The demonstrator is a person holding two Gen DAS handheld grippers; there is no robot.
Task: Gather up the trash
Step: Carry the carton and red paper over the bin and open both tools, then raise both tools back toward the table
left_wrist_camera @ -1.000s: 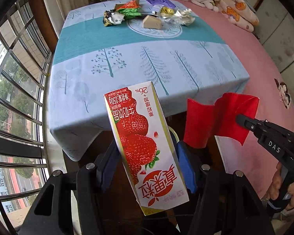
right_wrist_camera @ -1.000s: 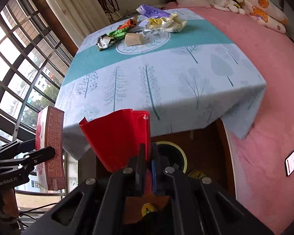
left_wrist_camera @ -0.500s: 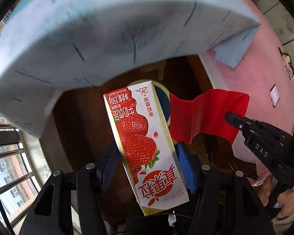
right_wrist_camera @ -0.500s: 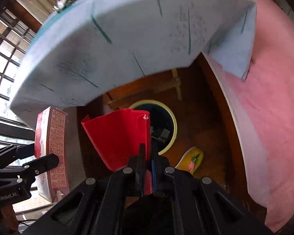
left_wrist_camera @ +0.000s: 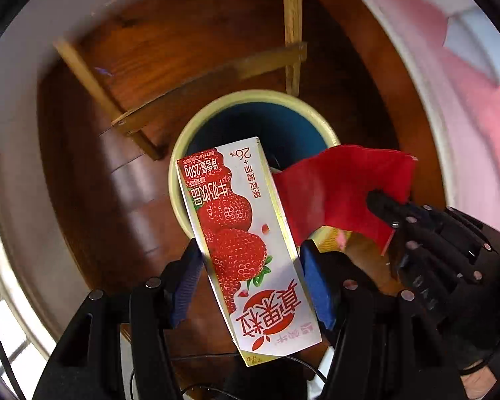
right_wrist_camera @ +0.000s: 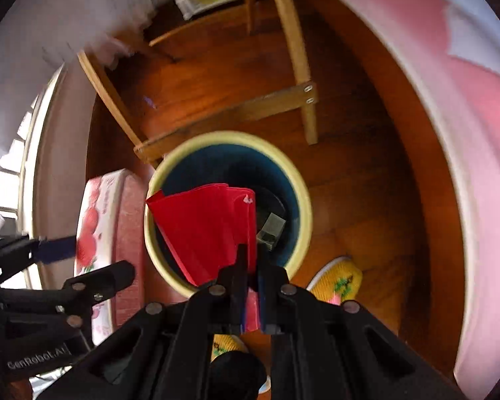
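Wooden floor (left_wrist_camera: 83, 200) below, with a round yellow-rimmed, blue-lined waste bin (right_wrist_camera: 300, 206). Left hand-held gripper (left_wrist_camera: 250, 266) clamps a tall strawberry-print milk carton (left_wrist_camera: 246, 233) above the bin's rim. Right hand-held gripper (right_wrist_camera: 250, 263), jaws together, pinches a folded red paper packet (right_wrist_camera: 203, 226) over the bin's mouth.

The left gripper (left_wrist_camera: 250, 266) points straight down, its blue pads (left_wrist_camera: 311, 276) clamped on both sides of a carton (left_wrist_camera: 246, 233). The right gripper (right_wrist_camera: 251, 270) points steeply down, jaws closed on a red sheet (right_wrist_camera: 206, 226).
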